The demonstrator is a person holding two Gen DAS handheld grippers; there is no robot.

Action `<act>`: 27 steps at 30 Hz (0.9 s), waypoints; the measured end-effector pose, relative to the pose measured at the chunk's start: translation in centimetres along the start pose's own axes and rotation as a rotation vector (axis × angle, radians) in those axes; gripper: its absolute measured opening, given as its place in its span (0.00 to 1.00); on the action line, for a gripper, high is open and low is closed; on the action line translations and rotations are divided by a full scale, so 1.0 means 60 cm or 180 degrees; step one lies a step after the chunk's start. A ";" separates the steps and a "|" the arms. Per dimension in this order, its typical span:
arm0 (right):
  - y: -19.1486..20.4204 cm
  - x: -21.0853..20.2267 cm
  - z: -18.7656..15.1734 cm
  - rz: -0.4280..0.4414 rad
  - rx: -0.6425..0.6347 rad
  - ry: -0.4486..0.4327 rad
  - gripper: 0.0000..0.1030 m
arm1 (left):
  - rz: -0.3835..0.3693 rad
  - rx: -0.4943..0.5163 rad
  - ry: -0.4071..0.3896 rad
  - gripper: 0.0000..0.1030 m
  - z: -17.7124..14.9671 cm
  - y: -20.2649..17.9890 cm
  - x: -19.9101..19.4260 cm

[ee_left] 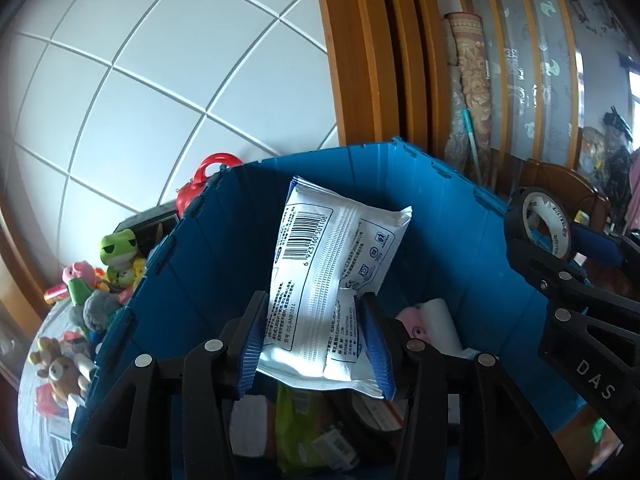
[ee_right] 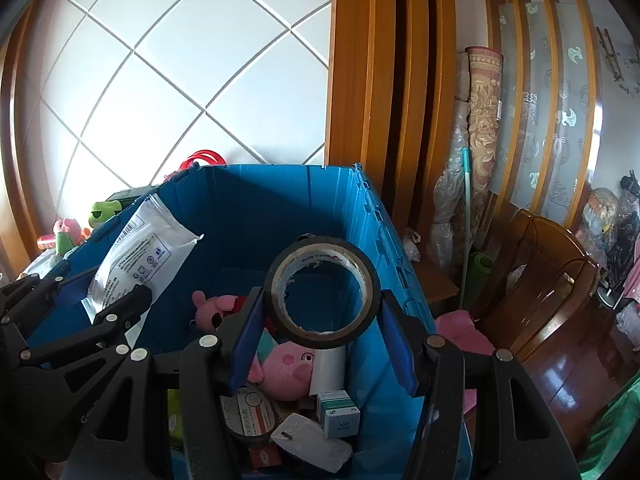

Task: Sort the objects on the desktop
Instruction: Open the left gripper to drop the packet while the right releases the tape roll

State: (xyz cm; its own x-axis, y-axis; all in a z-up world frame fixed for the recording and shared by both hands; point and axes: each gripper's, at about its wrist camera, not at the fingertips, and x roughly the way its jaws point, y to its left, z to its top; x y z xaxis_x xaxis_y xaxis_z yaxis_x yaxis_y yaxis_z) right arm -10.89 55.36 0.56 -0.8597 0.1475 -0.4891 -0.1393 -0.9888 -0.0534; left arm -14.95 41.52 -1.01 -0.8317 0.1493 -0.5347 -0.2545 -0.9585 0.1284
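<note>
Both tools hang over the blue crate (ee_left: 460, 240). The left tool (ee_left: 316, 340) has the white wipes packet (ee_left: 328, 272) between its blue pads, gripped at the lower end. The right tool (ee_right: 320, 336) clamps a roll of tape (ee_right: 324, 292) upright. Below in the crate lie a pink plush pig (ee_right: 288, 368) and small boxes (ee_right: 340, 414).

You see a blue crate (ee_right: 256, 208), a white packet (ee_left: 332, 280) printed with a black barcode, a black tape roll (ee_right: 324, 288), and a pink plush pig (ee_right: 288, 368).
</note>
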 end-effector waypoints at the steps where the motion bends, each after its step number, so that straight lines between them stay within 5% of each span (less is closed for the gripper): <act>1: 0.001 0.000 0.000 0.0006 -0.0006 -0.0001 0.54 | 0.0012 0.0000 -0.0004 0.46 0.000 0.001 0.000; 6: 0.007 0.002 0.002 0.0022 -0.0036 -0.0004 0.54 | 0.0030 -0.0029 0.0030 0.48 -0.001 0.006 0.003; 10: 0.008 0.003 0.003 0.0003 -0.0040 -0.0006 0.54 | 0.0049 -0.0051 0.0018 0.75 -0.002 0.012 0.000; 12: 0.006 0.005 0.003 -0.0017 -0.0038 0.0004 0.56 | 0.0053 -0.0047 0.0019 0.75 -0.003 0.012 -0.001; 15: 0.005 0.000 0.003 -0.0050 -0.0023 -0.0029 0.80 | 0.0057 -0.0040 0.0032 0.77 -0.004 0.012 -0.001; 20: 0.003 -0.010 0.005 -0.0071 -0.0002 -0.0078 0.85 | 0.0045 -0.0045 0.0034 0.78 -0.006 0.013 -0.005; 22: 0.003 -0.015 0.005 -0.0089 0.0004 -0.0096 0.99 | 0.0044 -0.0056 0.0024 0.79 -0.007 0.014 -0.008; 27: 0.005 -0.025 0.006 -0.0126 -0.0004 -0.0114 1.00 | 0.0008 -0.0066 0.0063 0.79 -0.010 0.017 -0.016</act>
State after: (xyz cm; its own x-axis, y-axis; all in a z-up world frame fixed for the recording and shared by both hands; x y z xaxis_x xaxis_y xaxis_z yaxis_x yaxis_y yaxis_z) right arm -9.80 54.85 1.61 -0.8706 0.1872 -0.4550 -0.1729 -0.9822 -0.0733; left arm -14.14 40.26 -0.85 -0.8224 0.1421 -0.5508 -0.2419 -0.9638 0.1124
